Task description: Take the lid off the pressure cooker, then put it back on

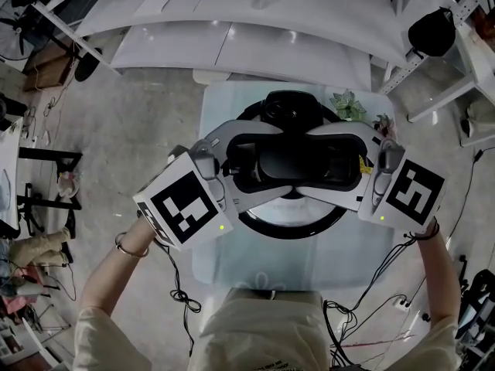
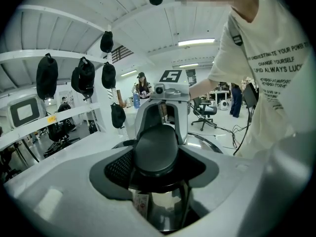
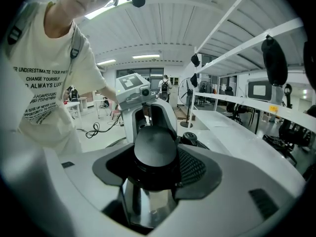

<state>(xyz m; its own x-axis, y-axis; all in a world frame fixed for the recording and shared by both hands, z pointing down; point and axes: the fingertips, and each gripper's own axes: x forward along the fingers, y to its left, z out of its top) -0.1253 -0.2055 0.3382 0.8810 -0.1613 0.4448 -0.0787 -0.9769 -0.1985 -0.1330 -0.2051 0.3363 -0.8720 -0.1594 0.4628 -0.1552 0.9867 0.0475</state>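
Observation:
The pressure cooker [image 1: 294,229] stands on a small pale table [image 1: 220,257] in front of me. Its lid carries a long black handle [image 1: 294,161] across the top. My left gripper [image 1: 272,161] grips the handle's left end and my right gripper [image 1: 319,162] its right end, tips almost meeting. In the left gripper view the rounded handle end [image 2: 155,149] fills the gap between the jaws, over shiny steel [image 2: 163,206], and the right gripper [image 2: 165,107] faces it. The right gripper view mirrors this: handle [image 3: 155,149], left gripper [image 3: 148,110] beyond. I cannot tell whether the lid sits on the pot.
A black knob [image 1: 288,108] shows at the cooker's far side, and a small plant [image 1: 348,105] stands at the table's far right corner. White shelving [image 1: 247,22] runs behind the table. Cables [image 1: 182,296] trail on the floor near my feet.

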